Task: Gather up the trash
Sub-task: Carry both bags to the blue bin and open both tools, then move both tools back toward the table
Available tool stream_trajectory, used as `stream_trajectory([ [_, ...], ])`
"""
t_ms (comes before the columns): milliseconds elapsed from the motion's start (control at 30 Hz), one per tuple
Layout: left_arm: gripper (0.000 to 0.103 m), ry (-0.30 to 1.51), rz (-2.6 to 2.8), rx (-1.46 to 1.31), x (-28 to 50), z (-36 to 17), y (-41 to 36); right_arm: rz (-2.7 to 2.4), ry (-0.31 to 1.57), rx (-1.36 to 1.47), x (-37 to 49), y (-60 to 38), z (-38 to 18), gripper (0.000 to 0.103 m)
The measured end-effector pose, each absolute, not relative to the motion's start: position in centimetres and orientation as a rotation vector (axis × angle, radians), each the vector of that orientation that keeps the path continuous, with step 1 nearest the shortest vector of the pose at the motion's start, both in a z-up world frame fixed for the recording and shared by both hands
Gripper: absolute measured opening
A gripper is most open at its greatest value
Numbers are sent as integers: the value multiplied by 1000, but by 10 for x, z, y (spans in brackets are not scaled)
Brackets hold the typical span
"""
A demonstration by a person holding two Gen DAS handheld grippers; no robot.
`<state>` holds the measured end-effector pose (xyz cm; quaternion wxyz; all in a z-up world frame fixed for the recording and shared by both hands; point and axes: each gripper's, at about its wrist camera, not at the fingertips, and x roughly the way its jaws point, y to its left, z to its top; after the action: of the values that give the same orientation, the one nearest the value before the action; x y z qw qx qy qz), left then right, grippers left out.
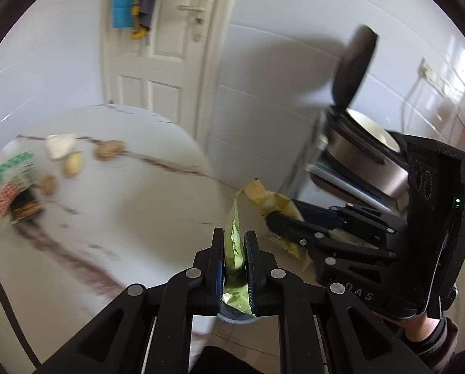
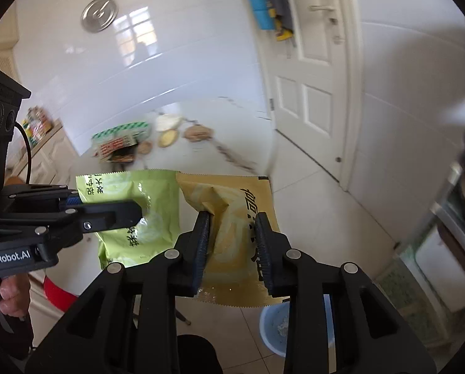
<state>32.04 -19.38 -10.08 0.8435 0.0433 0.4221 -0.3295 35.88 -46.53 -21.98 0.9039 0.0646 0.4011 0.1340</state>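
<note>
Two wrappers: both held up in the air, side by side, edges touching or overlapping in right wrist view.
Green wrapper (image 2: 132,208): in left gripper (image 1: 234,263), jaws clamped on it; seen edge-on in left wrist view, flat w/ printed text in right wrist view.
Yellow wrapper (image 2: 229,218): in right gripper (image 2: 232,246), jaws pressed onto it w/ the crumpled foil bulging between them; zigzag bottom edge hangs below the fingers.
Blue bin (image 2: 279,327): on tiled floor, below yellow wrapper; some scraps inside.
Table (image 1: 123,218): white w/ dark veins, behind the wrappers, blurred.
On table: red-green snack box (image 2: 120,143), white crumpled bit (image 2: 168,121), yellowish piece (image 2: 167,137), two brown lumps, too blurred to ID.
Door (image 2: 310,78): white, shut, clothes (blue, grey, yellow) hanging at its top.
Cooker (image 1: 357,149): steel, lid up, to the right in left wrist view.
Red stool (image 2: 56,293): low left, partly hidden.
</note>
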Motion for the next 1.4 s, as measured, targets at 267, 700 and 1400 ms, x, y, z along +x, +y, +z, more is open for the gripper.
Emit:
stream_trajectory([
  [267,9,984,-722,199,337,-145,-269,185,895,241,344,-537,-260,28],
  [700,19,1027,-699,274,363,-179,-331,116,982,328,336,-582,-311,47],
  [1400,85,786,-392,138,320,-98,-149,223,759,147,341,-469,-177,88],
])
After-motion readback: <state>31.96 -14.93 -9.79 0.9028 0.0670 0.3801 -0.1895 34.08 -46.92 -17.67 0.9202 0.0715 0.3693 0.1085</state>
